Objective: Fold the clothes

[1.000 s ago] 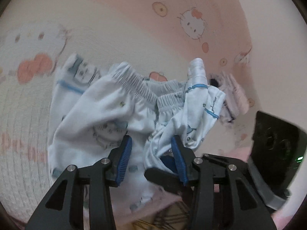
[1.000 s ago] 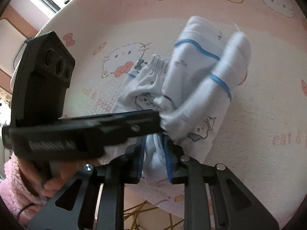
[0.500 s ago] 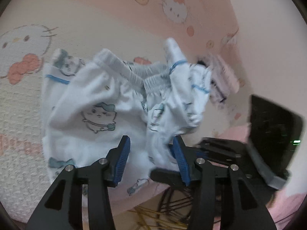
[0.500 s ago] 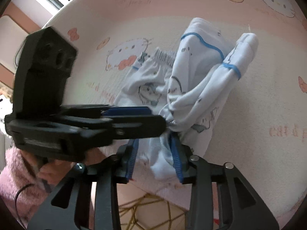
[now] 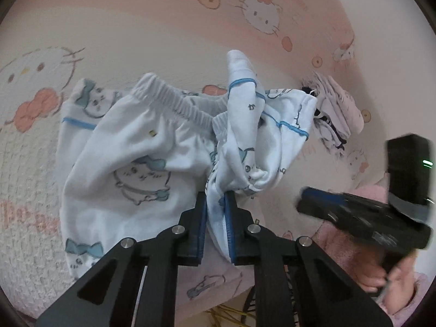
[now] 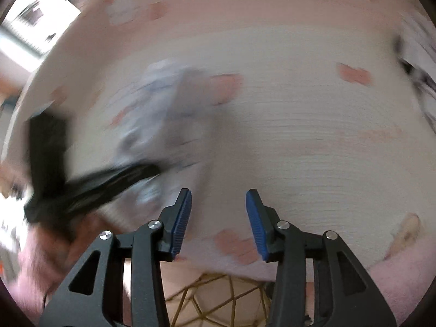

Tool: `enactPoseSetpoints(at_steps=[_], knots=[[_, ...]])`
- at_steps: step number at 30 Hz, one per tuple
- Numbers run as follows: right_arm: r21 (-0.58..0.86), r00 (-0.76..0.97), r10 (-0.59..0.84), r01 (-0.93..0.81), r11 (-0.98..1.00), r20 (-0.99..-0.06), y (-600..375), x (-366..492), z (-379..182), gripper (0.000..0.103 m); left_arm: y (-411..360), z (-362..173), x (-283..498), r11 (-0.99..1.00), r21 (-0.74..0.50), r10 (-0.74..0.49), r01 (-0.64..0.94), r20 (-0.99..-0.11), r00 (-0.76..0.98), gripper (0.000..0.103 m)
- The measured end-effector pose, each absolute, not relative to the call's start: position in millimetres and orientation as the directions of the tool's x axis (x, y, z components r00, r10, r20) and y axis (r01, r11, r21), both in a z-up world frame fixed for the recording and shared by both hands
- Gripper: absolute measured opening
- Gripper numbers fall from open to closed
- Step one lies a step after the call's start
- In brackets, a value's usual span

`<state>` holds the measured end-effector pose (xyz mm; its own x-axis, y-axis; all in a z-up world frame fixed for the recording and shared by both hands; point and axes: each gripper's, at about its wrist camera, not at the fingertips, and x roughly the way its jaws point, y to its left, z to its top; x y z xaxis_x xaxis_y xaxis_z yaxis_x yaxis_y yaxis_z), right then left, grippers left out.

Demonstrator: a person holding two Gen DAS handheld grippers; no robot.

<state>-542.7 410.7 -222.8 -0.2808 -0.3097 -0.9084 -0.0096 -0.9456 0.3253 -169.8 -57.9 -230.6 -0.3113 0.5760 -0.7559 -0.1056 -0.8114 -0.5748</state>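
Two grippers: left gripper (image 5: 216, 204) clamped on white shorts (image 5: 130, 158); right gripper (image 6: 218, 209) wide, holding nothing
Shorts: bunched on pink blanket (image 5: 136, 27); right view blurred

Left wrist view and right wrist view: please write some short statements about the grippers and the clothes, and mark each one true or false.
1. The left gripper has its jaws closed on the white printed shorts. True.
2. The right gripper also holds cloth between its jaws. False: its jaws stand apart with nothing between them.
3. The shorts have an elastic waistband and blue piping. True.
4. The shorts lie flat and neatly folded. False: they are bunched and crumpled where the left gripper pinches them.
5. A second small garment lies farther off on the pink cartoon-cat blanket. True.
6. The right wrist view is sharp. False: it is motion-blurred.
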Motion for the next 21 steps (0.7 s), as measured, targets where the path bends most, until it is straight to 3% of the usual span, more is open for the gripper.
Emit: enactPoseSetpoints(at_steps=[2,5,7,10,11,13,14,21], knots=[[0.320,-0.260,-0.305,-0.018,-0.947,-0.916,403.0,-553.6,-236.5,0.043,-71.8,-234.9,-163.8,-0.781,-0.620,0.610,-0.076,-0.732,-0.304,0.017],[0.313,-0.251,-0.320,0.067,-0.947,-0.914,374.2,-559.3,-243.2,0.042,-83.5,-242.7,-163.9,-0.692,-0.721,0.693,-0.009,-0.662,-0.285,0.051],[0.293,-0.258,-0.317,0.128,-0.947,-0.913,354.8,-559.5,-243.7,0.042,-85.4,-243.7,-164.4,-0.662,-0.750,0.715,0.014,-0.636,-0.289,0.052],[0.307,-0.252,-0.341,0.168,-0.937,-0.905,342.4,-560.4,-244.0,0.042,-75.4,-237.7,-163.1,-0.701,-0.713,0.687,-0.024,-0.666,-0.290,0.052],[0.310,-0.255,-0.346,0.171,-0.935,-0.903,341.4,-560.5,-243.2,0.042,-71.3,-235.3,-161.7,-0.724,-0.689,0.668,-0.043,-0.683,-0.297,0.050],[0.317,-0.250,-0.354,0.177,-0.932,-0.901,339.1,-560.7,-242.3,0.042,-67.8,-231.8,-158.7,-0.776,-0.629,0.609,-0.052,-0.725,-0.321,0.014],[0.319,-0.243,-0.357,0.183,-0.930,-0.902,338.1,-560.3,-241.4,0.042,-66.1,-230.0,-157.2,-0.800,-0.597,0.579,-0.056,-0.744,-0.333,0.009],[0.283,-0.327,-0.352,0.239,-0.929,-0.877,345.1,-565.3,-189.7,0.043,-93.3,-183.5,-131.4,-0.847,-0.528,0.490,-0.059,-0.732,-0.473,0.009]])
